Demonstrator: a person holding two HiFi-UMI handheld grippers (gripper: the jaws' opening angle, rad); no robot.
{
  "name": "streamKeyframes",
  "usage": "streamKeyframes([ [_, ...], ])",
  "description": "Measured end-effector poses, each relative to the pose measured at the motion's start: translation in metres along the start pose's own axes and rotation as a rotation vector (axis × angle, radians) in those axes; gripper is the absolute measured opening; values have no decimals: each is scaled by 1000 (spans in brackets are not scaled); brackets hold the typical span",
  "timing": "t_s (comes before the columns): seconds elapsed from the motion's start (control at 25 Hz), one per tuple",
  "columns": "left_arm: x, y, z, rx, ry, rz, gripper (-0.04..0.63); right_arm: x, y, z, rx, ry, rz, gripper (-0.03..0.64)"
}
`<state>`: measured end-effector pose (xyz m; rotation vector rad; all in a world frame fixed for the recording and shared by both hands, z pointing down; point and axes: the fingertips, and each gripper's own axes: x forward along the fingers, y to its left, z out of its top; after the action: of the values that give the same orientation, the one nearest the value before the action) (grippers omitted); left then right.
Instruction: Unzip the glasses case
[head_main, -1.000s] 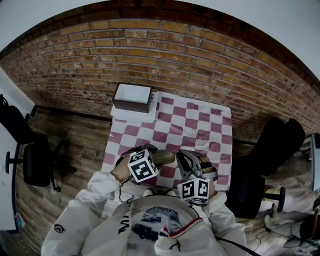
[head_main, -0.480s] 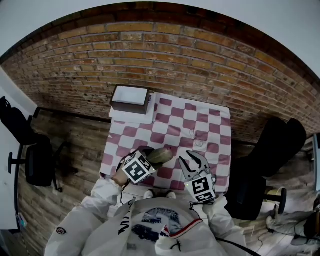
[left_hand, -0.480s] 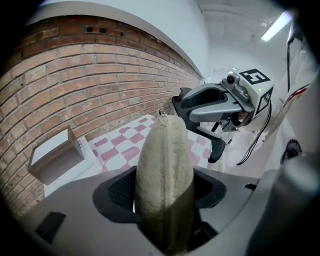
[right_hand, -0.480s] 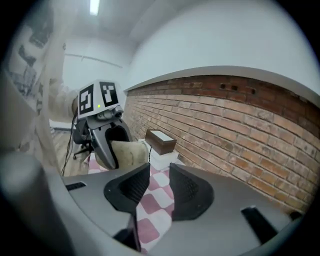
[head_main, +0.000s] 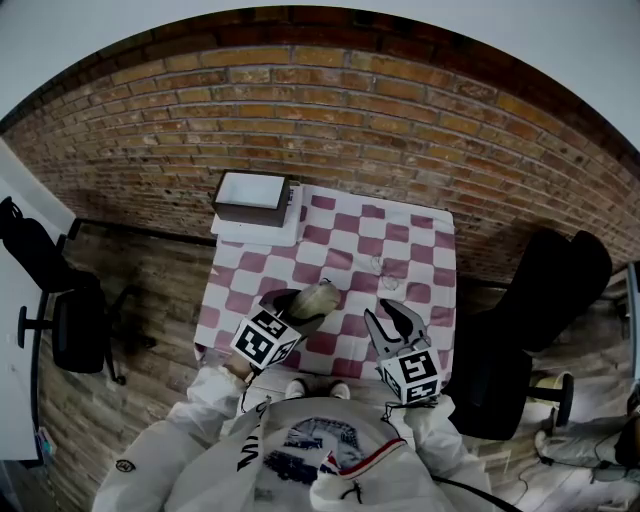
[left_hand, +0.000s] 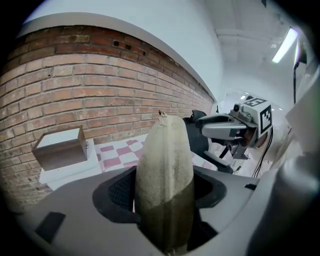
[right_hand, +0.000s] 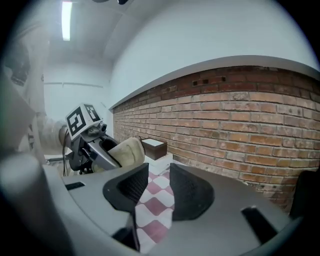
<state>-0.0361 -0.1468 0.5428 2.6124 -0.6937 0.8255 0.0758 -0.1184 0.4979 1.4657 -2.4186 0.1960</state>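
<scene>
While the left gripper (left_hand: 165, 186) clamps the glasses case (left_hand: 165, 150) above the tabletop (head_main: 420, 250), it looks light, felt-skinned and stiff. The empty right gripper (right_hand: 159, 187), jaws opening, should pinch the tiny zip tab (left_hand: 161, 114).

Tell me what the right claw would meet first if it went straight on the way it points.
Probably the checkered tablecloth: the right claw, its jaws opening with nothing between them, aims slightly down at it, short of the brick wall. Depth is unclear.
</scene>
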Motion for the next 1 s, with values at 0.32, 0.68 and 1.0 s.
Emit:
streamKeyframes([
  [0.32,-17,-12,34,-58,-209,69,290,-23,-20,9,93,-78,-41,128],
  [0.68,-46,-26,65,-86,-414,139,290,-41,-26,36,162,-200,-118,71],
  [1.0,-73,-32,82,-122,-534,184,290,-63,-25,56,191,-255,-144,31],
])
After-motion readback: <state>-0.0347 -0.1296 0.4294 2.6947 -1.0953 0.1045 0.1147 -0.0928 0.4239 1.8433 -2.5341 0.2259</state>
